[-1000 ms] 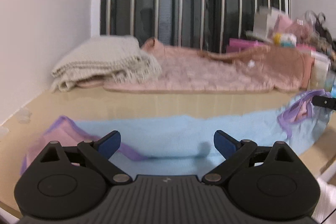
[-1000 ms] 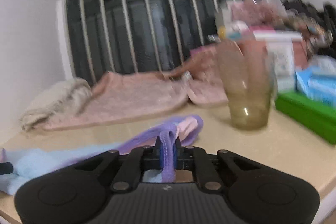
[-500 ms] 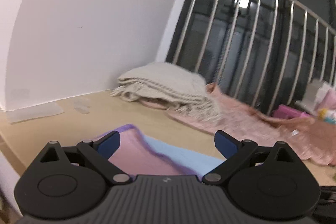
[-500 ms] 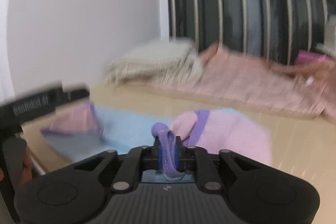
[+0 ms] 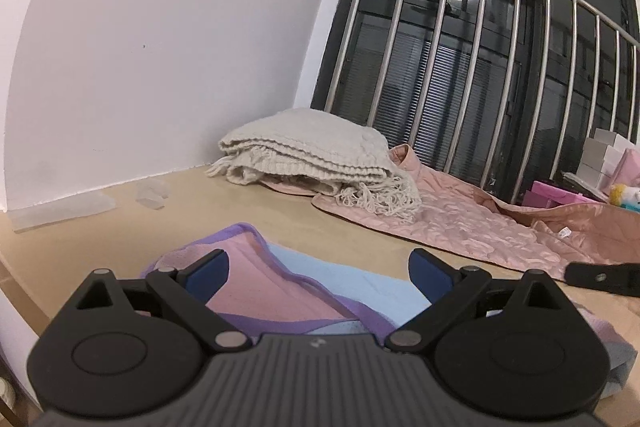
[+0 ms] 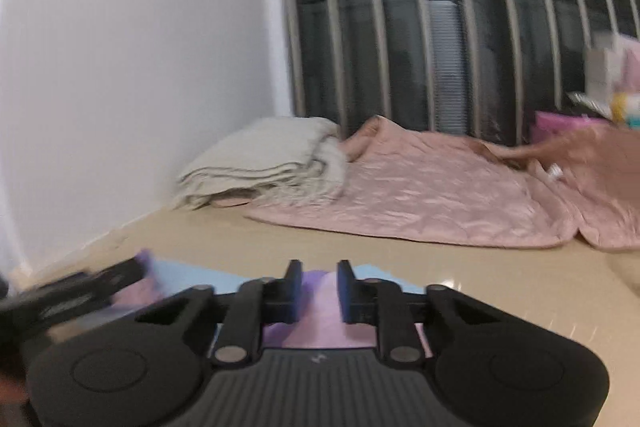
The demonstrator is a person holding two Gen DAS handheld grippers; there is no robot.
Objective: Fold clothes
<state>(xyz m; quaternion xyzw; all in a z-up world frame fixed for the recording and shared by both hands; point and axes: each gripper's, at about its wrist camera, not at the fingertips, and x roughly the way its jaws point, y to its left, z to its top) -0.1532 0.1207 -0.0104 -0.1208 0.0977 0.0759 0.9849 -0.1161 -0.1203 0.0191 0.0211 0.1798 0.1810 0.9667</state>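
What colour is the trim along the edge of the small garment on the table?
Purple trim, edging pink and light blue fabric; clearest in the left wrist view.

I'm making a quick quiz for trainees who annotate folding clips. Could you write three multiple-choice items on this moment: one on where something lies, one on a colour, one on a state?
1. Where does the cream knitted blanket lie?
A. In the corner by the wall, partly on the pink quilted cloth
B. Draped over the window bars
C. Under the left gripper

2. What colour is the trim of the small garment lying between the fingers of the left gripper?
A. Green
B. Purple
C. Black

3. How do the fingers of the right gripper stand?
A. Clamped on purple trim
B. Spread as wide as the left's
C. A narrow gap, nothing between them

Answers: 1 A, the blanket's fringe overlaps the pink cloth near the white wall. 2 B, a purple band edges the pink and light blue fabric. 3 C, fabric shows through the gap below, unpinched.
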